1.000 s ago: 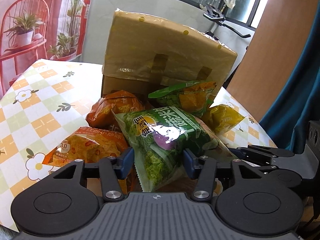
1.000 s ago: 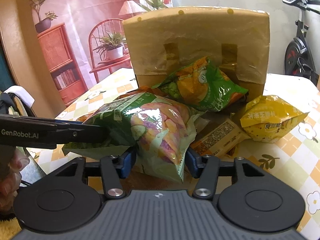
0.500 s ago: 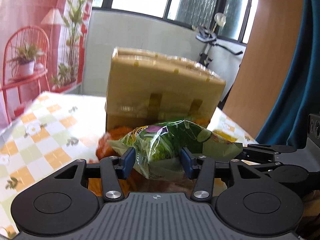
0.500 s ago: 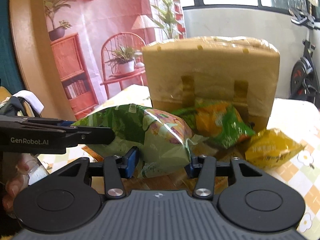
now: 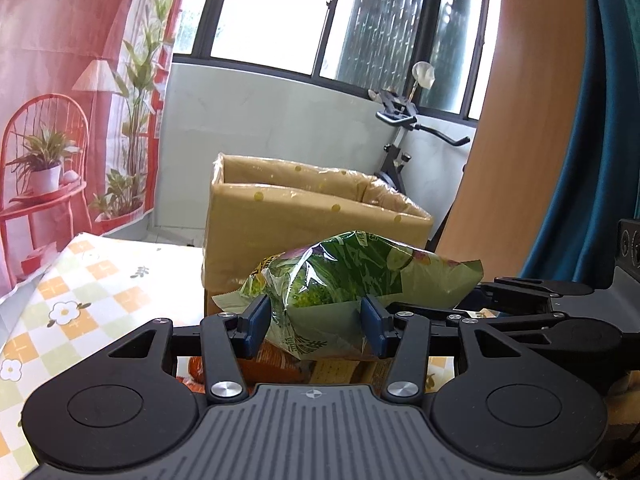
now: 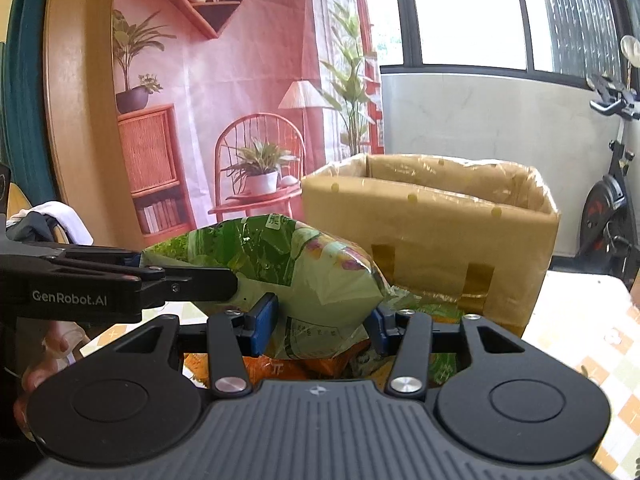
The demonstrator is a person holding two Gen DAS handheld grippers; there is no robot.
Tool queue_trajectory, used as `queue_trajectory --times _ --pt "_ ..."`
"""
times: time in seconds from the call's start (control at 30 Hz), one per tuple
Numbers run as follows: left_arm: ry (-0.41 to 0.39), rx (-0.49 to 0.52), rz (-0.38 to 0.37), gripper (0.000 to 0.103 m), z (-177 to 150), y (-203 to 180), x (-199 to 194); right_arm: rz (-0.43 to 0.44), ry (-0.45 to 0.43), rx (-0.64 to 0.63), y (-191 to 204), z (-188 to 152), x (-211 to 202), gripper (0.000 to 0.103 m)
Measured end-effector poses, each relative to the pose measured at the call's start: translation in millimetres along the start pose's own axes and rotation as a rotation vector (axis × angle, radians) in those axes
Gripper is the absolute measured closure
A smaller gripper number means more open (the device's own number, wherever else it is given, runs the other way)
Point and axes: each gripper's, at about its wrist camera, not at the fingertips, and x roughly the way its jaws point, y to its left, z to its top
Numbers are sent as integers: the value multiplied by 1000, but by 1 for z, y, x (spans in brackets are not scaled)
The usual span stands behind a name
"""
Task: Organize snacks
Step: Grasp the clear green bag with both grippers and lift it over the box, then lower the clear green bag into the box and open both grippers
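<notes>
Lifting the green snack bag (image 5: 344,280) clear of the pile, you now hold it up in the air in front of the box (image 5: 304,216), whose open top has come into sight. Your left tool (image 5: 316,330) pinches one end, your right tool (image 6: 320,322) the other. Remaining snacks (image 6: 296,368) lie on the table (image 5: 80,292) below; the box looks like the next stop.

Two close wrist views, both facing green snack bag (image 5: 352,280) and box (image 6: 432,236).
</notes>
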Motion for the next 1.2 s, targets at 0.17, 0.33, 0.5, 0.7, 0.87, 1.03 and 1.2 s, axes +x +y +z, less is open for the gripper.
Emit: queue_trajectory --times 0.17,0.33,0.5,0.7,0.87,1.03,1.2 --pt "-40 26 -22 52 17 -4 0 -3 -33 -24 -3 11 -5 54" --pt "-109 66 -26 52 37 -14 2 -16 -95 -46 -11 33 -7 54" --pt "-164 93 -50 52 60 -21 15 -29 -157 -68 -20 55 -8 54" --pt "-217 111 -101 52 100 -26 49 -96 -251 -133 -36 85 2 54" --pt "-152 103 -131 51 124 -21 98 -148 -272 -146 -60 102 28 54" --pt "-41 47 -114 51 137 -12 148 -164 -213 -109 -90 107 67 54" --pt "67 2 -89 51 135 1 177 -140 -118 10 -128 101 100 54"
